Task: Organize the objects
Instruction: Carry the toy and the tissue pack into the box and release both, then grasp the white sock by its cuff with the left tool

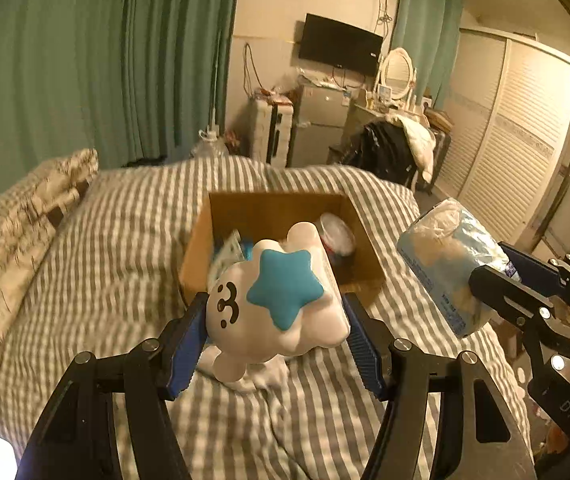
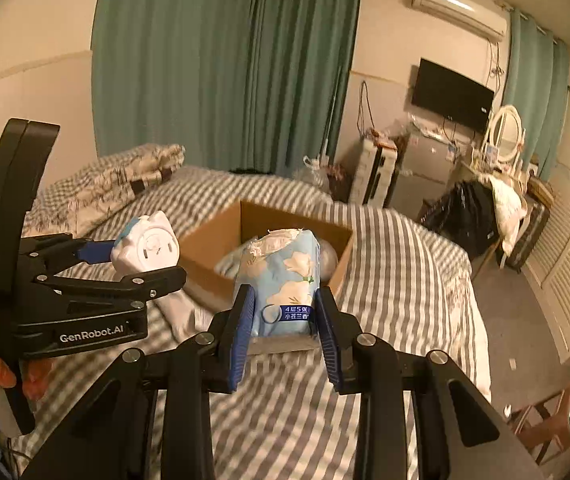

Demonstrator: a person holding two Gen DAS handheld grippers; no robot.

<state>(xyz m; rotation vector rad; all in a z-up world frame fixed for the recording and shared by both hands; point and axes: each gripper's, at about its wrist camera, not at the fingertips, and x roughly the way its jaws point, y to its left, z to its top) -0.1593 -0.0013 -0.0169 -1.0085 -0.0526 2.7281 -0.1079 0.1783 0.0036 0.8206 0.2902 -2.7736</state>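
Observation:
My left gripper (image 1: 275, 320) is shut on a white toy with a blue star (image 1: 277, 300) and holds it above the striped bed, just in front of an open cardboard box (image 1: 199, 240). The toy also shows in the right wrist view (image 2: 145, 246). My right gripper (image 2: 285, 312) is shut on a light blue tissue pack (image 2: 285, 276) and holds it in the air before the box (image 2: 213, 240). In the left wrist view the pack (image 1: 445, 264) and the right gripper (image 1: 521, 284) are right of the box. The box holds a round container (image 1: 337, 234) and a packet.
The bed has a grey and white striped cover (image 1: 125, 240) and a folded patterned quilt (image 1: 25, 208) at the left. Green curtains (image 1: 85, 60) hang behind. A chair with clothes (image 1: 397, 148), a small fridge and louvered wardrobe doors (image 1: 517, 128) stand beyond the bed.

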